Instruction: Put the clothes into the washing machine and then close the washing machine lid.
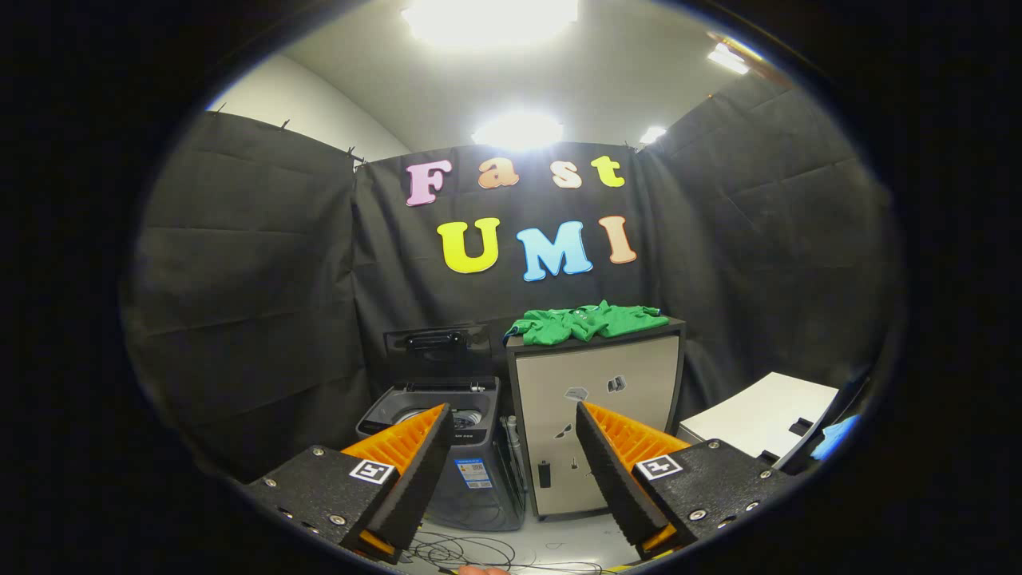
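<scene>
- gripper view: the gripper [511, 463] is sitting well back from the work area with its fingers spread wide and nothing between them.
- the green clothes [587, 322] are lying in a loose, crumpled heap on top of a pale cabinet [595, 415], beyond the fingers and slightly to their right.
- the washing machine [451, 447] is standing on the floor just beside the cabinet, on its left; the left finger is partly covering the machine's near corner.
- the washing machine lid [435, 345] is standing raised at the back, so the tub is looking open and ready to receive.
- handling judgement: the clothes are appearing light, soft and limp, likely to droop and trail once lifted; a pinch on a raised fold near the middle of the heap is looking like the soundest hold, since an edge grip could let the rest drag over the cabinet top.
- surroundings: a white table [758, 415] is standing to the right, and loose cables [471, 551] are lying on the floor just ahead of the fingers.
- obstruction judgement: the cabinet's top edge and the upright lid are appearing to be the main snag points during transfer.
</scene>
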The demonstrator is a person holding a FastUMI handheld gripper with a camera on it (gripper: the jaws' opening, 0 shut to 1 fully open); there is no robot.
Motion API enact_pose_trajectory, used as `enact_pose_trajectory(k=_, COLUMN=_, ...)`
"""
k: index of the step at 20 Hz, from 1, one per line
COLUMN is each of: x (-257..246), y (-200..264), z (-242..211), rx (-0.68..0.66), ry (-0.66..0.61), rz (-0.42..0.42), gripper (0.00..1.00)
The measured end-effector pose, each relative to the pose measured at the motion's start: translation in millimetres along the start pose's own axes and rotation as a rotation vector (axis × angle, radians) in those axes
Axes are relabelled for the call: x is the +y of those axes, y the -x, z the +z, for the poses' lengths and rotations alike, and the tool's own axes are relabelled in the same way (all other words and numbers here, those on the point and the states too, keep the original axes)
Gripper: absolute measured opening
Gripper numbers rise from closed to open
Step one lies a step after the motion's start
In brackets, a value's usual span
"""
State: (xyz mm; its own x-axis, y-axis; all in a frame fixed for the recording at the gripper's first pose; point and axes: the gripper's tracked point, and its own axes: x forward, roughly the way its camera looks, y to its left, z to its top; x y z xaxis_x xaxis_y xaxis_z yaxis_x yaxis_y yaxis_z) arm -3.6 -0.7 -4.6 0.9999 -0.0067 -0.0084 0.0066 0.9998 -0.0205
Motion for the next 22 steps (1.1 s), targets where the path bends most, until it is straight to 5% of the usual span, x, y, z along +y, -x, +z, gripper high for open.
enact_pose_trajectory(k=22, x=-10, y=-10, z=25, rx=-0.016, ry=0.004, rz=0.01, gripper=0.94)
